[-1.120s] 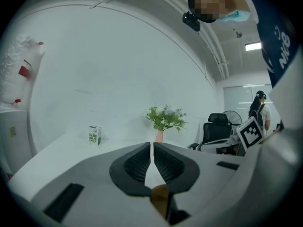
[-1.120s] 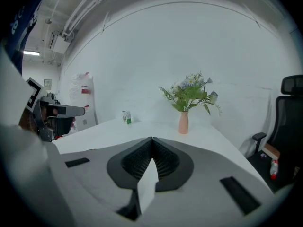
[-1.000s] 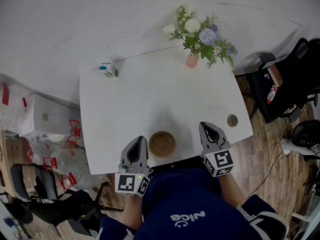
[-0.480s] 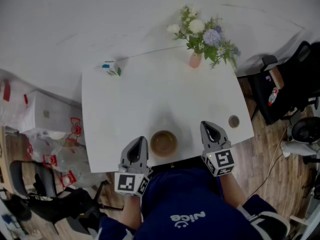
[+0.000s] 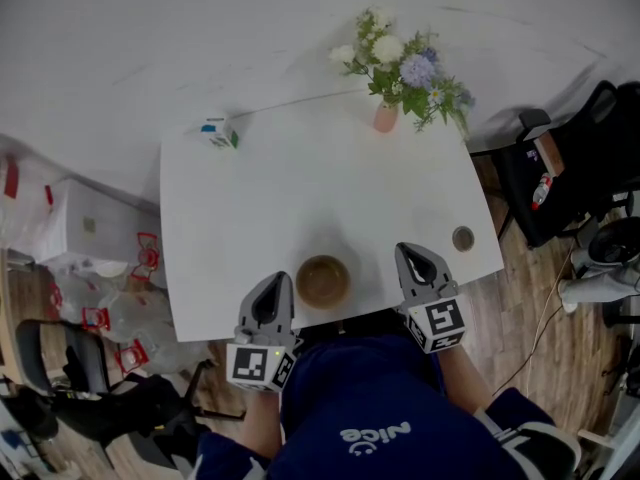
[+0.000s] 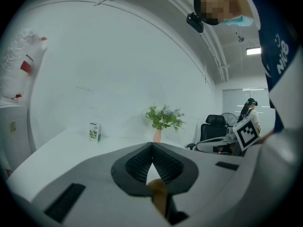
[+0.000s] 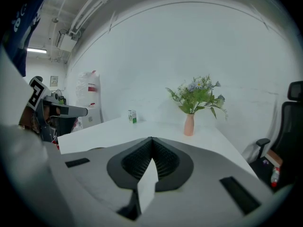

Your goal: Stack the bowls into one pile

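A brown bowl pile (image 5: 323,281) sits on the white table (image 5: 300,188) near its front edge, seen from above as one round stack. My left gripper (image 5: 271,297) rests just left of it, shut and empty. To the right of the pile my right gripper (image 5: 414,265) is also shut with nothing held. In the left gripper view the jaws (image 6: 152,148) meet tip to tip, and a sliver of brown bowl (image 6: 158,193) shows below them. The right gripper view shows its jaws (image 7: 151,143) closed, pointing across the table.
A pink vase of flowers (image 5: 386,116) stands at the table's far right, also seen as the vase (image 7: 189,125). A small carton (image 5: 216,133) stands at the far left. A round brown coaster (image 5: 462,238) lies near the right edge. Black chairs (image 5: 560,178) stand to the right, bags (image 5: 90,258) to the left.
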Motion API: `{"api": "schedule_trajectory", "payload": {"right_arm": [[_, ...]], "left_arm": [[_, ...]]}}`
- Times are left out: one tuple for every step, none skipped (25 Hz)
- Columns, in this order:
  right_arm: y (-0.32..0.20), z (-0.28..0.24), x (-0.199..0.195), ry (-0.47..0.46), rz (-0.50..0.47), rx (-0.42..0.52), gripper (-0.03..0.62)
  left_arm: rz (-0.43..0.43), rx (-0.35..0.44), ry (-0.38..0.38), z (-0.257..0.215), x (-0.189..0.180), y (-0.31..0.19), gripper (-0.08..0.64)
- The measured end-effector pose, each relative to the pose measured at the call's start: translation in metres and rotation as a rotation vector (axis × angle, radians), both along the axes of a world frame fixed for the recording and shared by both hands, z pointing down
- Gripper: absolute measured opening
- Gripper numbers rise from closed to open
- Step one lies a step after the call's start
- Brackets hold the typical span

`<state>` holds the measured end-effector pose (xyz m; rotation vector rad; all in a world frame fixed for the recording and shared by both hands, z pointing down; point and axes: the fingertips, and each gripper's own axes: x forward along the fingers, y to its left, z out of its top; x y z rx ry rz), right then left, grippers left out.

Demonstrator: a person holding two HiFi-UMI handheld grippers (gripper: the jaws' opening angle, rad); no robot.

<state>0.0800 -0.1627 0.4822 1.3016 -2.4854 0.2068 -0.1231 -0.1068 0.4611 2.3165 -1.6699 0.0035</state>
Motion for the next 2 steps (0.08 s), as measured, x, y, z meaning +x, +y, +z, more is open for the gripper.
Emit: {"api": "schedule_trajectory", "payload": {"right_arm": [[0.0016,0.0000,0.0002,0.000,-0.002,0.001,0.021],[0.0031,0.0000,0.0005,-0.001,-0.004,0.002,0.021]], "left_arm": [[-0.001,-0.001,0.000,0.0005,0.0005,0.0015,0.018],[-0.002,-0.002,0.001,0.0010,0.0010,0.0030,0.018]]}}
